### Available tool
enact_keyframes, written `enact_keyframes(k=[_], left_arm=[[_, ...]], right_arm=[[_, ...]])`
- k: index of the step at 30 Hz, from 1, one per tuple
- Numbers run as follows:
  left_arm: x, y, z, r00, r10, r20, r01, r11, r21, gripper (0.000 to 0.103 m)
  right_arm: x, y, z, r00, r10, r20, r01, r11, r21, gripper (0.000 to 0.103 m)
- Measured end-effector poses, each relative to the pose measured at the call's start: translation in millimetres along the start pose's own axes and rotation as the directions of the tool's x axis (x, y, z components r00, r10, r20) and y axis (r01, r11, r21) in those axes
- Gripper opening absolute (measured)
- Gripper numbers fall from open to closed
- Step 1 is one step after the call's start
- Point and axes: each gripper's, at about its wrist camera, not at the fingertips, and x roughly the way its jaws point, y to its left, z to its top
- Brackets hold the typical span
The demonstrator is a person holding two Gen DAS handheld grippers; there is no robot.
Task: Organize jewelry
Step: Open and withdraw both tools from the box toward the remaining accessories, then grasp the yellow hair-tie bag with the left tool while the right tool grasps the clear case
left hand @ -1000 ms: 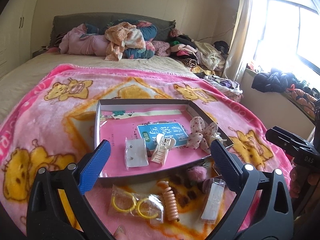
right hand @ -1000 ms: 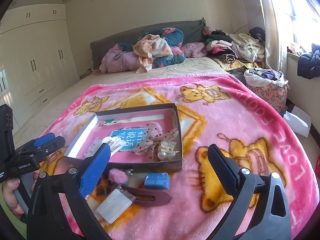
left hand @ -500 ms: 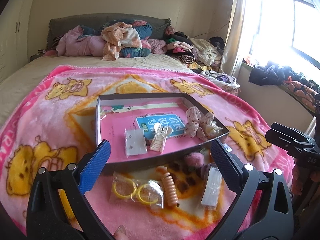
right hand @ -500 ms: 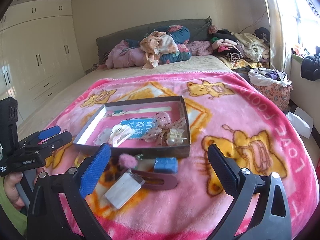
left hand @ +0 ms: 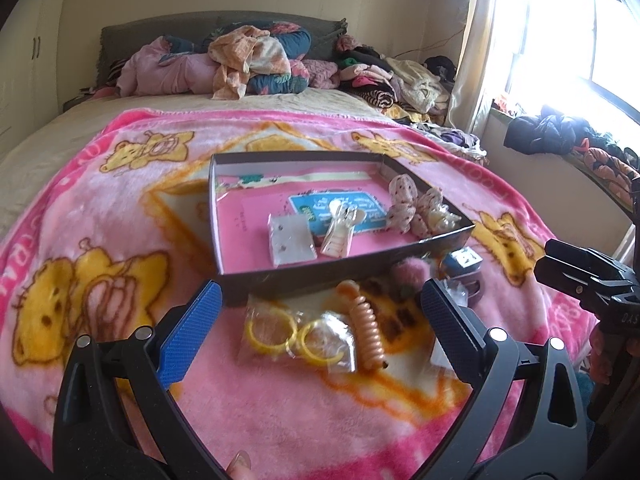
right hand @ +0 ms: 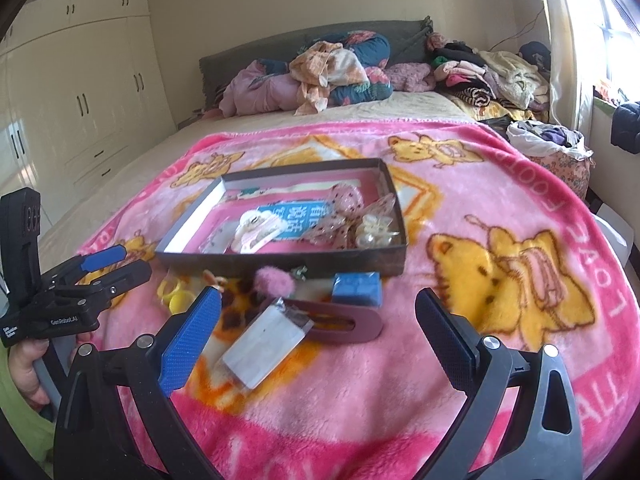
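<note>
A pink fleece blanket printed with yellow bears (left hand: 104,248) covers the bed and carries a shallow dark cardboard box with a pink floor (left hand: 304,274), which holds a cream claw clip (left hand: 340,232) and spotted fabric bows (left hand: 408,204). Just in front of the box lie a maroon oval hair clip (right hand: 352,326), a peach spiral hair tie (left hand: 366,332) and bagged yellow rings (left hand: 296,334). The left gripper (left hand: 320,312) and right gripper (right hand: 318,316) both hover with fingers spread apart, empty.

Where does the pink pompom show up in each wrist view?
Left wrist view: the pink pompom lies on the blanket just outside the box's near wall, toward its right corner, above the right finger.
Right wrist view: the pink pompom lies centre-left, just in front of the box's near wall, left of the blue block.
Shared landmark: the dark shallow box.
</note>
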Motion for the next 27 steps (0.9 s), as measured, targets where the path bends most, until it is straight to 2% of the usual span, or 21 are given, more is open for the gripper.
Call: enact_keyframes(k=[17, 22, 27], left_arm=[[15.5, 32.4, -24.0, 0.996, 0.052, -0.074, -0.055, 0.998, -0.031, 0.091], [23.3, 41.2, -29.7, 0.995, 0.041, -0.092, -0.046, 0.997, -0.056, 0.091], [33.3, 45.7, -31.8, 0.994, 0.012, -0.110, -0.021, 0.996, -0.082, 0.091]], right_arm=[[39.0, 40.1, -23.8, 0.992, 0.056, -0.110, -0.057, 0.998, -0.005, 0.095], [52.0, 44.8, -30.3, 0.989, 0.045, -0.141, -0.044, 0.999, 0.007, 0.095], [61.3, 40.8, -32.9, 0.987, 0.030, -0.160, -0.023, 0.999, 0.043, 0.088]])
